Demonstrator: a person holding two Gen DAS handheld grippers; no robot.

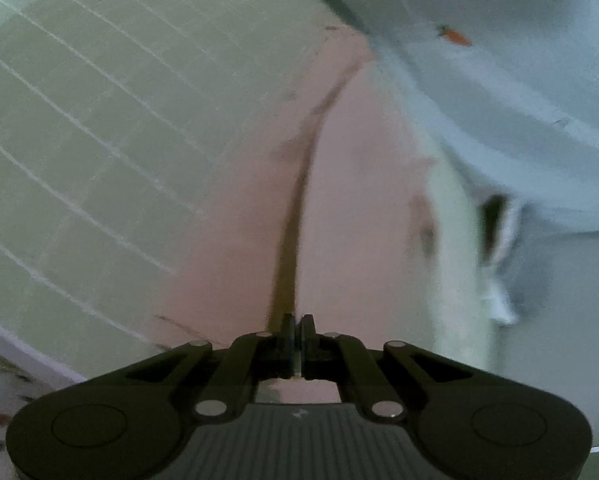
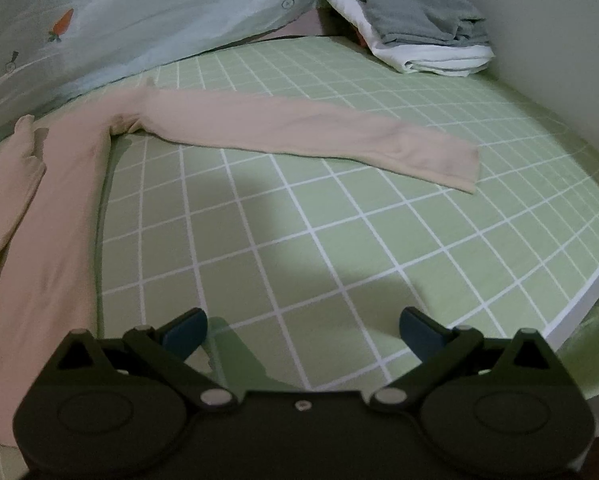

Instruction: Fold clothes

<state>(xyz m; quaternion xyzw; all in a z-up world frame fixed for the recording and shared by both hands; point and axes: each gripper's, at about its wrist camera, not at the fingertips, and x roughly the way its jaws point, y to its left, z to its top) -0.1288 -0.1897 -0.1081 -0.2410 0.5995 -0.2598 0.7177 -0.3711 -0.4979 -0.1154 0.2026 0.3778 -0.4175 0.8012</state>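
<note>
- The pink top (image 2: 51, 216) lies flat on the green bed sheet (image 2: 339, 240) with white lines.
- One long sleeve (image 2: 299, 136) sticks out to the side across the sheet. The other sleeve is folded over the body of the top, at the left edge of the right wrist view.
- The left gripper (image 1: 298, 330) has its fingers squeezed together on a fold of the pink top. That view is blurry.
- The right gripper (image 2: 303, 328) hangs over the bare sheet, beside the top. Its blue fingertips (image 2: 187, 330) are wide apart and hold nothing.
- A light blue blanket (image 2: 139, 20) with a little carrot picture (image 2: 61, 24) lies just behind the top.
- A pile of folded grey and white clothes (image 2: 411, 28) sits in the far corner of the bed.
</note>
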